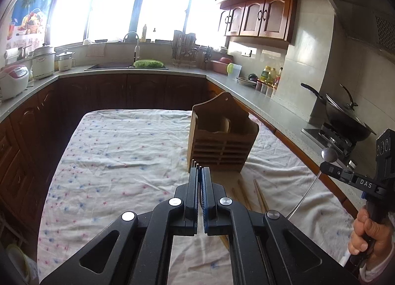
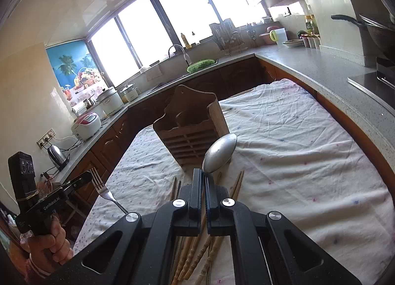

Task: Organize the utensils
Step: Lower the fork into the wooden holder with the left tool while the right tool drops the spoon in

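Nearest our lenses are the two grippers we hold, and we go left to right; our left gripper point(image 1: 199, 170) is clenched on a fork point(image 2: 103, 190), whose tines poke up just past the closed fingertips and whose handle runs back between the pads; ahead of it the wooden utensil holder point(image 1: 222, 141) stands upright on the floral tablecloth point(image 1: 118, 151), a pale utensil showing in one compartment; chopsticks point(image 2: 195, 248) lie loose on the cloth on the near side of the holder, below our right gripper; our right gripper point(image 2: 203, 172) is clamped on the thin handle of a metal spoon point(image 2: 219, 152), its bowl raised in front of the holder's slatted face.
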The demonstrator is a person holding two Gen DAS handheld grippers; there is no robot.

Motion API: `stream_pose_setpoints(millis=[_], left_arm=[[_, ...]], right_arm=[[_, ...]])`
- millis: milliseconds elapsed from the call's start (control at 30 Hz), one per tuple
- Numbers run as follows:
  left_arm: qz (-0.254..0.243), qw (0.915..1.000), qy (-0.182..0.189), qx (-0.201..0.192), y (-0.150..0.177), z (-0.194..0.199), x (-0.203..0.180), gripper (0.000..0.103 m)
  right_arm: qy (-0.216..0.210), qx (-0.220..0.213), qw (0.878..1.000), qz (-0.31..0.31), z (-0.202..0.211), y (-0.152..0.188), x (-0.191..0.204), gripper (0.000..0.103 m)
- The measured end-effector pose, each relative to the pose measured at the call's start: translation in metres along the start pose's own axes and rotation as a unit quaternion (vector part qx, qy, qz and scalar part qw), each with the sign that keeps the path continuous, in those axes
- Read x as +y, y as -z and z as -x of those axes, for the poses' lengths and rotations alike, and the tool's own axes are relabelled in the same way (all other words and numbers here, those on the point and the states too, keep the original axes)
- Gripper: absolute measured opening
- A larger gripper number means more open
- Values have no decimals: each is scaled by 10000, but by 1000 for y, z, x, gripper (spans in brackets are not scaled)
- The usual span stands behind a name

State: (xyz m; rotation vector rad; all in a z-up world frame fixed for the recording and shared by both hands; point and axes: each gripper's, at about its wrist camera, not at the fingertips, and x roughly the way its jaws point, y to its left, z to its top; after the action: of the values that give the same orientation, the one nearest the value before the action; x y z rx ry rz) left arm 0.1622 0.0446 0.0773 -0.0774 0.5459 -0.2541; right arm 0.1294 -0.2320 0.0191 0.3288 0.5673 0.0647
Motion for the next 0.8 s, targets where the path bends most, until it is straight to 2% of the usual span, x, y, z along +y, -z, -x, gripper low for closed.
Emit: stream_pose_setpoints(millis=[167,500,800], left_arm=[[-17,9997,-25,-247,-18,3,0,1],[-135,9969,-71,-778,-75,-21,-10,1],[-75,9920,-257,-1232,-120,-91,9,1]], right_arm=[[94,-162,9998,89,-4,-17,-2,2],[304,-601,9969,399,-22,-65,2,2],[428,-1200,9894,699,-53,-125,16,2]])
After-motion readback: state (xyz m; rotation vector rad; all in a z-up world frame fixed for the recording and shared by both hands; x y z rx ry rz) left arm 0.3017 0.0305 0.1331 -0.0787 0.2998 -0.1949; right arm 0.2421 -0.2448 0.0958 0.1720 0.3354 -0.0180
